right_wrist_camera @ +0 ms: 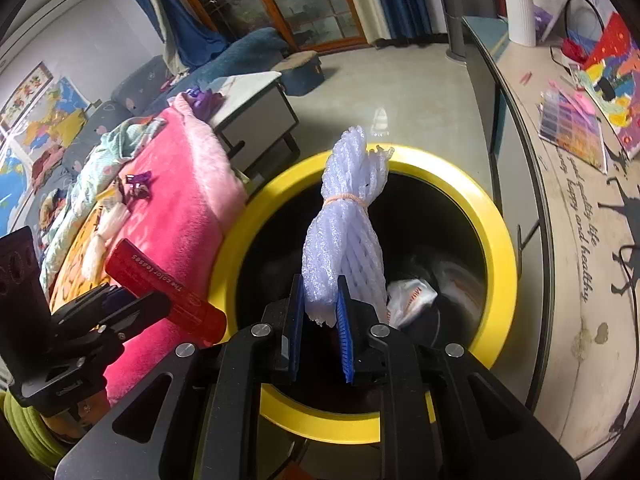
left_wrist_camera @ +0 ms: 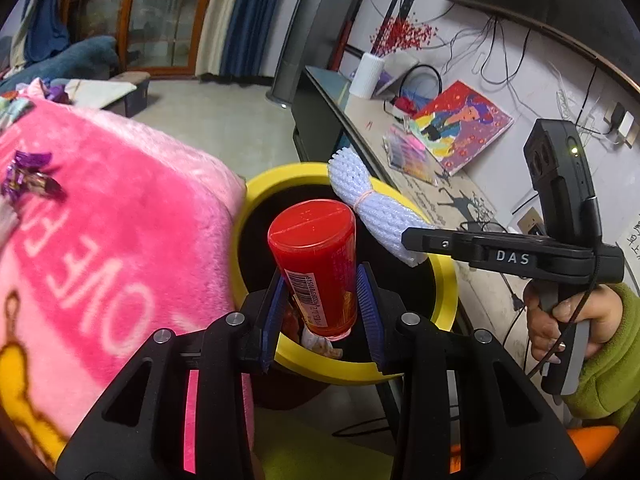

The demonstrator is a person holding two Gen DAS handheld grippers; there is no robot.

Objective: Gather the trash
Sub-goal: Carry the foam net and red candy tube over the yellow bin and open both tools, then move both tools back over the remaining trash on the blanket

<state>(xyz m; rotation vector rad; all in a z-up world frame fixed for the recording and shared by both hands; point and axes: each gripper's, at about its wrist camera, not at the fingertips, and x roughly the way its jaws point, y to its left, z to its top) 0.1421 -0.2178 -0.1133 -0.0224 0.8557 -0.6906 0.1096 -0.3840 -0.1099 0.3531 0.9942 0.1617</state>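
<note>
My left gripper (left_wrist_camera: 322, 300) is shut on a red plastic tube (left_wrist_camera: 316, 264) with a barcode label, held over the yellow-rimmed black trash bin (left_wrist_camera: 444, 280). The tube also shows in the right wrist view (right_wrist_camera: 168, 286). My right gripper (right_wrist_camera: 320, 312) is shut on a white foam net bundle (right_wrist_camera: 346, 224) tied with an orange band, held above the bin's opening (right_wrist_camera: 496, 248). The bundle also shows in the left wrist view (left_wrist_camera: 372, 208). Crumpled white wrappers (right_wrist_camera: 412, 296) lie inside the bin.
A pink plush blanket (left_wrist_camera: 120, 240) lies left of the bin, with purple candy wrappers (left_wrist_camera: 28, 178) on it. A long table (right_wrist_camera: 568, 216) with paintings and a white vase (right_wrist_camera: 520, 16) runs along the right. A low cabinet (right_wrist_camera: 256, 116) stands behind the bin.
</note>
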